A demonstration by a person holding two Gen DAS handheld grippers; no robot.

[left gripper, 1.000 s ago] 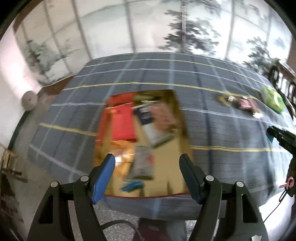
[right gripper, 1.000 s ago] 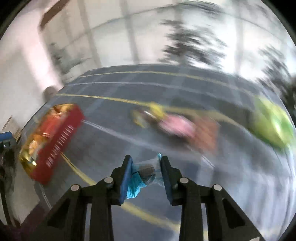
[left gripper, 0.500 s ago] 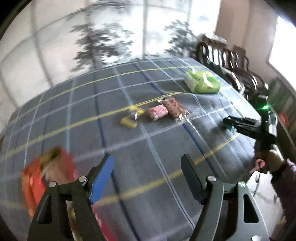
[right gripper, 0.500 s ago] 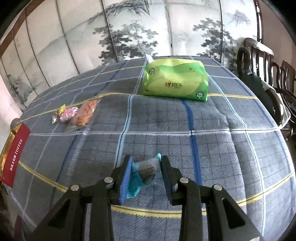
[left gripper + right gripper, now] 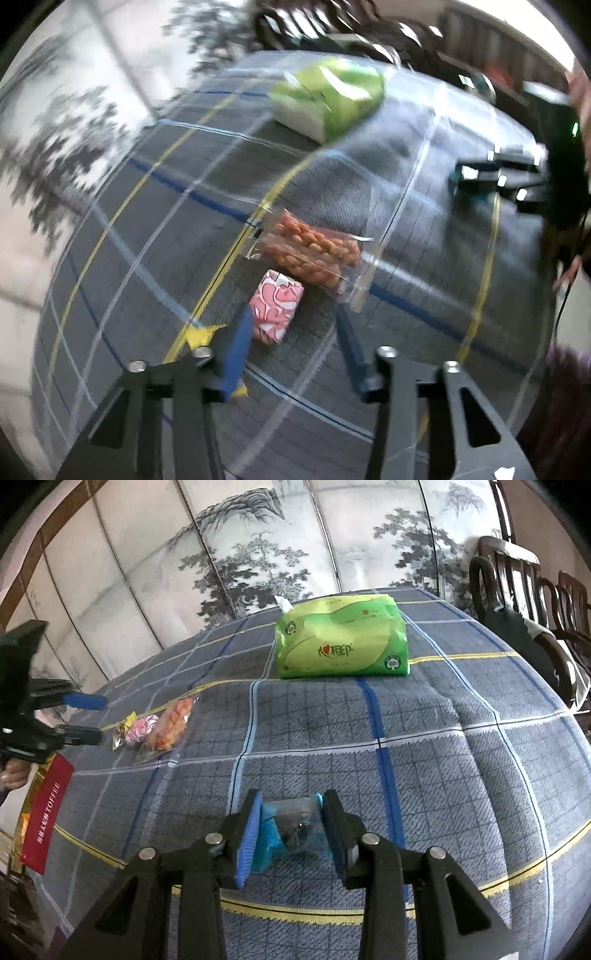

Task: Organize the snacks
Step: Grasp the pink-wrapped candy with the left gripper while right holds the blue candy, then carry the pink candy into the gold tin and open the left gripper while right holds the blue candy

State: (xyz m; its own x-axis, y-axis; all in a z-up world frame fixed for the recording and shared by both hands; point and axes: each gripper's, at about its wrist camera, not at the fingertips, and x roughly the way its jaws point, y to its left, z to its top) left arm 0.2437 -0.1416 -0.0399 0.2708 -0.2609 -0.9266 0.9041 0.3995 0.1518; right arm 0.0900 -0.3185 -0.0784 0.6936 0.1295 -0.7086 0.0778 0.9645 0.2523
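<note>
In the left wrist view a pink-and-white snack packet [image 5: 275, 306] lies on the plaid cloth between the fingers of my left gripper [image 5: 293, 332]. Its jaws are closing; the blue left pad [image 5: 236, 347] is at the packet's edge and the right finger stands apart from it. A clear pack of orange snacks [image 5: 310, 251] lies just beyond, and a yellow wrapper [image 5: 201, 336] is beside the left finger. My right gripper [image 5: 292, 801] is low over the cloth with a blue-and-clear packet [image 5: 291, 829] pressed between its pads, which are just easing open. The red toffee box [image 5: 44, 812] stands at the table's left edge.
A green tissue pack [image 5: 340, 642] sits at the far side of the table [image 5: 461, 775]. Dark wooden chairs [image 5: 535, 602] stand close along the right edge. A painted screen fills the wall behind. My left gripper [image 5: 92, 719] shows at the left by the three snacks.
My left gripper swung from above the red box across the table to the pink packet, rolled, and its jaws narrowed. My right gripper swung right, then stayed still with the blue packet.
</note>
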